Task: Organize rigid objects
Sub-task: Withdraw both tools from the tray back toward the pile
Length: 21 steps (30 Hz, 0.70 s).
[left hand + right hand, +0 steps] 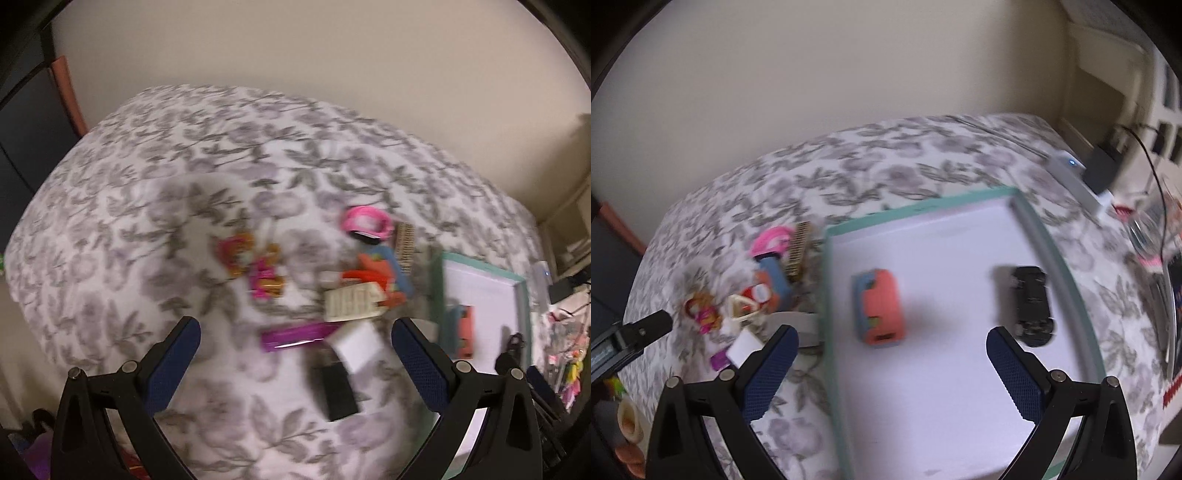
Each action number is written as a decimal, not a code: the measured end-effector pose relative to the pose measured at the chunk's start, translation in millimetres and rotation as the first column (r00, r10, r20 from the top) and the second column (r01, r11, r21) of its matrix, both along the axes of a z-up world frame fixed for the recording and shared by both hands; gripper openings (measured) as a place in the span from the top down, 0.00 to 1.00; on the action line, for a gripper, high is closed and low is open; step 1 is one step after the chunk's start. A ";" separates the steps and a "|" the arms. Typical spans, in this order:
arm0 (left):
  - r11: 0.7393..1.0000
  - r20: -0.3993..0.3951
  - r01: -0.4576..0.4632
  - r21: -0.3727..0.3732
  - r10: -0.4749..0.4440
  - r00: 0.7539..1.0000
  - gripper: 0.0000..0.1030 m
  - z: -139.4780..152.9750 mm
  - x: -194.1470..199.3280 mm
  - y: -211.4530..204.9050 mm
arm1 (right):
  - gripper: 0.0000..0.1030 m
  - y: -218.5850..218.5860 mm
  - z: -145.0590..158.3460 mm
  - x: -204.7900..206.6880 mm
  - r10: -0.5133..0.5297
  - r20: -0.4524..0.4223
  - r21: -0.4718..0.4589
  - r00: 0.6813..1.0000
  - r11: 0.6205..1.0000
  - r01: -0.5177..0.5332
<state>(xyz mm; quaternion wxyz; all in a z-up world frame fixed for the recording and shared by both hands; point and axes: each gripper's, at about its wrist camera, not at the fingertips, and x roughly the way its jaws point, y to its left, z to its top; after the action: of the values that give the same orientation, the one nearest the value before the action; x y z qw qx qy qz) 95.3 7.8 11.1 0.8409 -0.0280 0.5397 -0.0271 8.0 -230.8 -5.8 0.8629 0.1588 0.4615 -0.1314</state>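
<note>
- Left gripper (295,343) hangs wide open and empty above the floral bedspread (155,177); the black block (338,391) lies just ahead between its jaws, long axis pointing away.
- Right gripper (892,350), equally spread and empty, hovers over the teal-rimmed tray (1060,258) holding the coral box (881,308) and black toy car (1032,304), both lengthwise.

A home bedroom: floral bedspread (221,155), plain wall (295,55), household clutter around.
</note>
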 end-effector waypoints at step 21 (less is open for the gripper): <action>0.980 -0.211 -0.200 0.017 0.199 0.957 0.00 -52.1 21.9 89.5 | 0.07 118.6 -52.9 37.7 0.292 -0.134 0.085 0.947 0.956 -0.282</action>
<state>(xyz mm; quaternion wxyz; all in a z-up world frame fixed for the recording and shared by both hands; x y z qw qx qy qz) 117.2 97.3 -41.0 0.7770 -0.0867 0.6207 0.0597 45.7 -112.2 -58.7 0.8312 0.1079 0.5454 -0.0006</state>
